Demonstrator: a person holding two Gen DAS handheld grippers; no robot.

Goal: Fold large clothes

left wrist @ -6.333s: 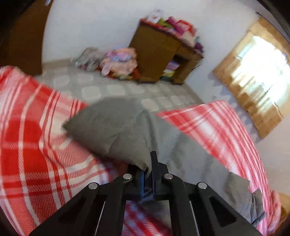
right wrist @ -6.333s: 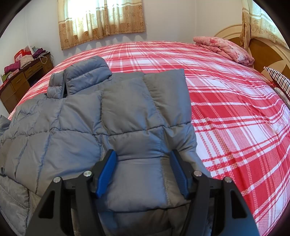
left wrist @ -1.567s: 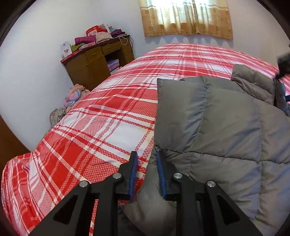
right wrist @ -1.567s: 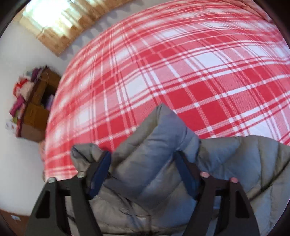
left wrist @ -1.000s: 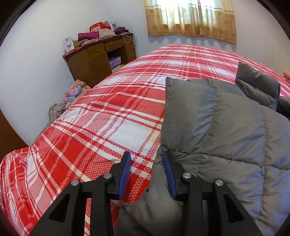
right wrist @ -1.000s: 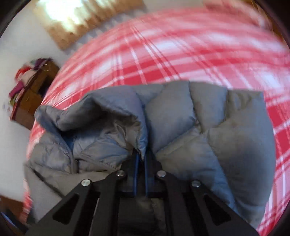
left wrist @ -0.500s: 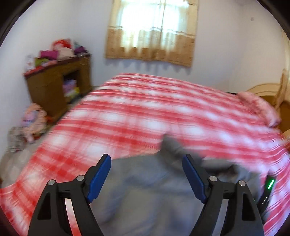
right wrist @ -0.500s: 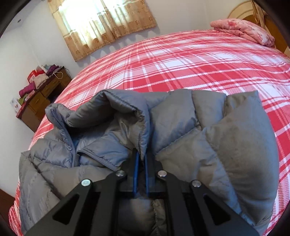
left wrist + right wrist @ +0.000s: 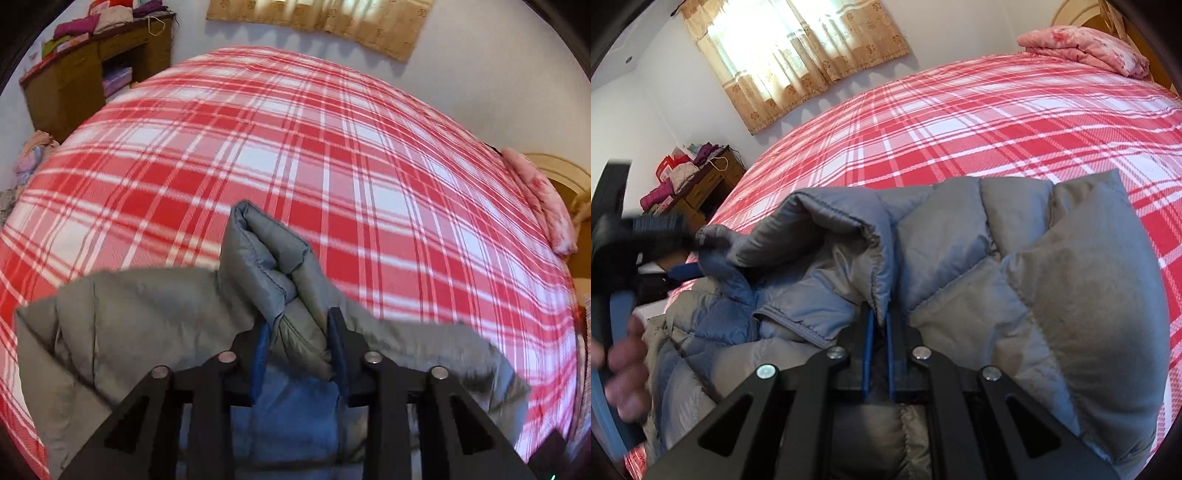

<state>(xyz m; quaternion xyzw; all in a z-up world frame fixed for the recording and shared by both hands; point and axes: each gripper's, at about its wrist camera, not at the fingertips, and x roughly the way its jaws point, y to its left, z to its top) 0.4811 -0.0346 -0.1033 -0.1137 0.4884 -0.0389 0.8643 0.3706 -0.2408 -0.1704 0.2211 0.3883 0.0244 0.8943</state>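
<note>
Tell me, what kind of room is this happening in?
Most likely a bedroom in a home: a wide bed with a red plaid cover, a folded pink quilt by the wooden headboard, a curtained window, and a wooden desk stacked with clothes.

A red plaid bed (image 9: 332,155), curtained bright window (image 9: 783,55), wooden cluttered desk (image 9: 92,70), white walls.

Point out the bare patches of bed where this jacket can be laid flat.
Bare plaid bedspread runs from the jacket's collar to the curtained wall and across to the pink folded blanket by the headboard. It is crowded only along the near edge, under the grey jacket and both grippers.
</note>
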